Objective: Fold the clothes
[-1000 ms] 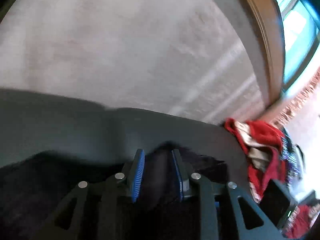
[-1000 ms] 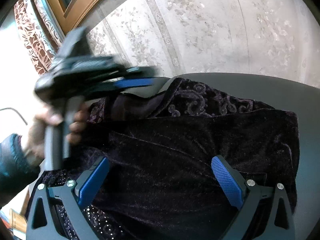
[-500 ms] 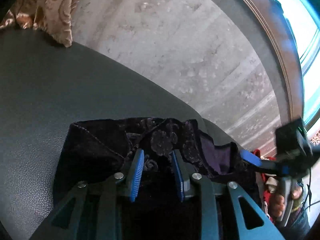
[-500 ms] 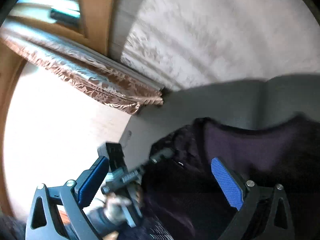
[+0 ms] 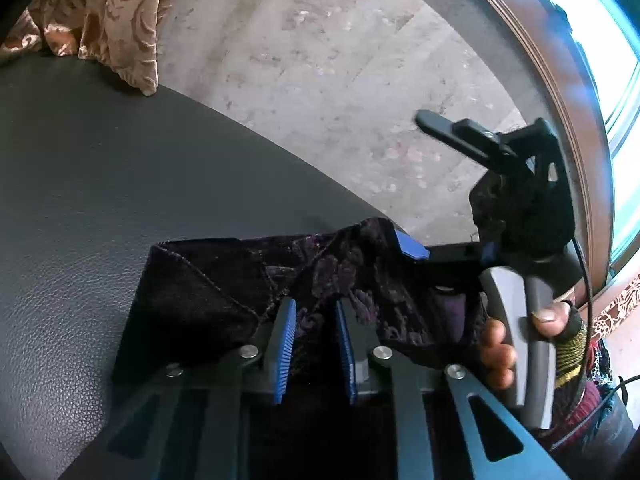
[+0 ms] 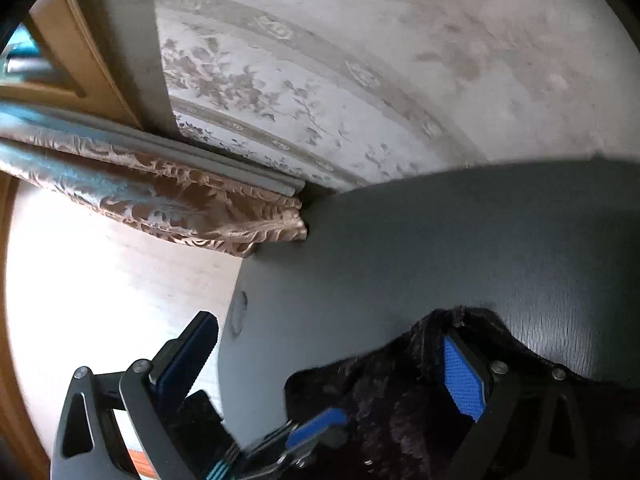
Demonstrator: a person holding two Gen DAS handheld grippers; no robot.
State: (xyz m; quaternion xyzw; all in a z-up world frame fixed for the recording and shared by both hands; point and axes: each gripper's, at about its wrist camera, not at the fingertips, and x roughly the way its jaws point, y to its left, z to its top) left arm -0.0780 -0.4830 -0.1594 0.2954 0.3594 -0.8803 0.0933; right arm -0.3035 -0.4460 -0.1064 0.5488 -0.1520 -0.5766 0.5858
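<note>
A dark purple velvet garment with a floral pattern lies bunched on the dark grey leather-like surface. My left gripper is shut on a fold of it, and cloth fills the narrow gap between the blue pads. To the right a hand holds my right gripper open, its lower finger against the garment's far edge. In the right wrist view the right gripper is wide open. Its right pad rests in the garment, and its left finger is off the surface's edge. The left gripper's blue pad shows at the bottom.
A wall with pale floral wallpaper rises behind the surface. A brown-gold curtain hangs at its corner, and another curtain is at the far left. A wooden window frame curves along the right. A cable trails from the right gripper.
The left view has tipped down from the wall onto the garment. The right gripper has swung left toward the curtain and now stands closer and larger in the left view.
</note>
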